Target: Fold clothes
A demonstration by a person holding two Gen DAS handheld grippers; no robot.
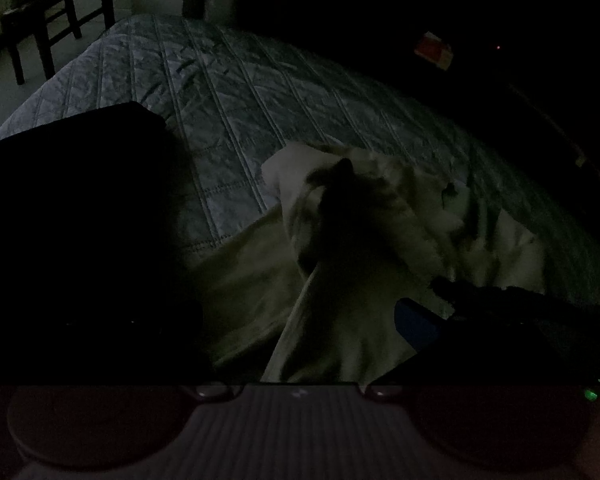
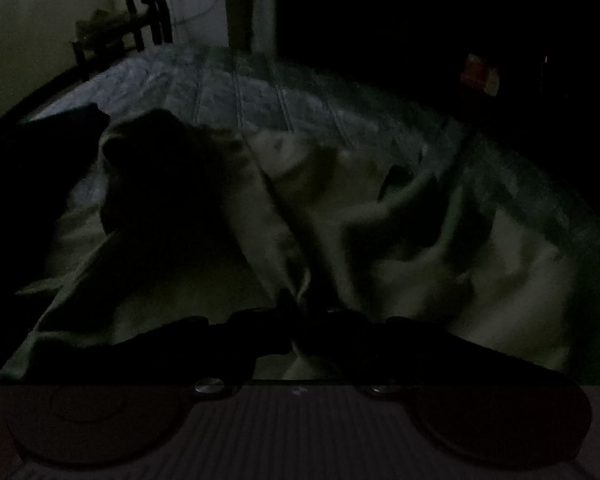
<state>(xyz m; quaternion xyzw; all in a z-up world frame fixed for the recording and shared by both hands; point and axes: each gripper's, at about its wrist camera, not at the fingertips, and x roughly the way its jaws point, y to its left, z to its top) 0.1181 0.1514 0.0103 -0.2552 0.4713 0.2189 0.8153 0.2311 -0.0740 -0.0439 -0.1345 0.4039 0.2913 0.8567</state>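
Note:
The scene is very dark. A crumpled pale garment lies on a quilted grey-blue bed cover. In the left wrist view my left gripper's fingers do not show in the dark; the garment rises in a fold toward the camera. The right gripper shows at the right, low on the garment. In the right wrist view the garment is bunched, and my right gripper has its dark fingers closed together on a fold of it.
A dark folded item lies on the bed at the left, also in the right wrist view. A wooden chair stands beyond the bed's far left corner. A small red-and-white object sits in the dark at right.

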